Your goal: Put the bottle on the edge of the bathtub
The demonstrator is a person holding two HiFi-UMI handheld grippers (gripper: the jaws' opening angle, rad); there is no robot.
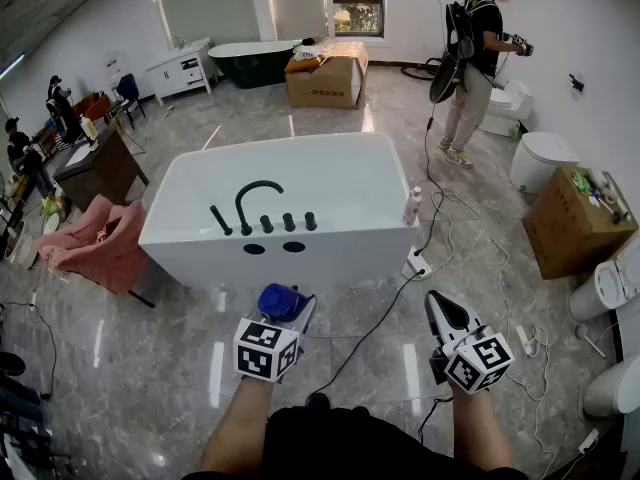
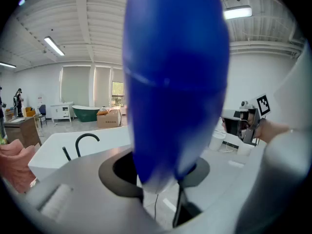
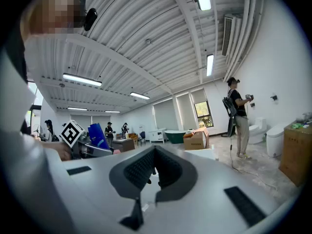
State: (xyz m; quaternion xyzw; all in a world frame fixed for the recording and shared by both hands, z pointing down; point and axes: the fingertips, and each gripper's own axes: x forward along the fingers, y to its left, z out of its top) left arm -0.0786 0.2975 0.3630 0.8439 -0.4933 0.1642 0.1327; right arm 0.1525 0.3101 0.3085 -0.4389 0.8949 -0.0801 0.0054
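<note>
A blue bottle (image 1: 277,301) sits in my left gripper (image 1: 290,308), which is shut on it low in the head view, just in front of the white bathtub (image 1: 370,233). In the left gripper view the blue bottle (image 2: 175,82) fills the middle, standing up between the jaws of the left gripper (image 2: 161,177). The bathtub (image 2: 53,145) lies beyond, with its black faucet (image 2: 85,140). That curved faucet (image 1: 255,203) stands on the tub's near rim. My right gripper (image 1: 441,306) hovers over the floor to the right, shut and holding nothing; its pads meet in the right gripper view (image 3: 155,172).
A small pale bottle (image 1: 412,206) stands on the tub's right front corner. A cable (image 1: 440,218) and a power strip (image 1: 418,265) lie on the floor at the right. Pink cloth (image 1: 95,243) lies at the left. Cardboard box (image 1: 575,218), toilets (image 1: 540,158) and a standing person (image 1: 480,48) are at the right.
</note>
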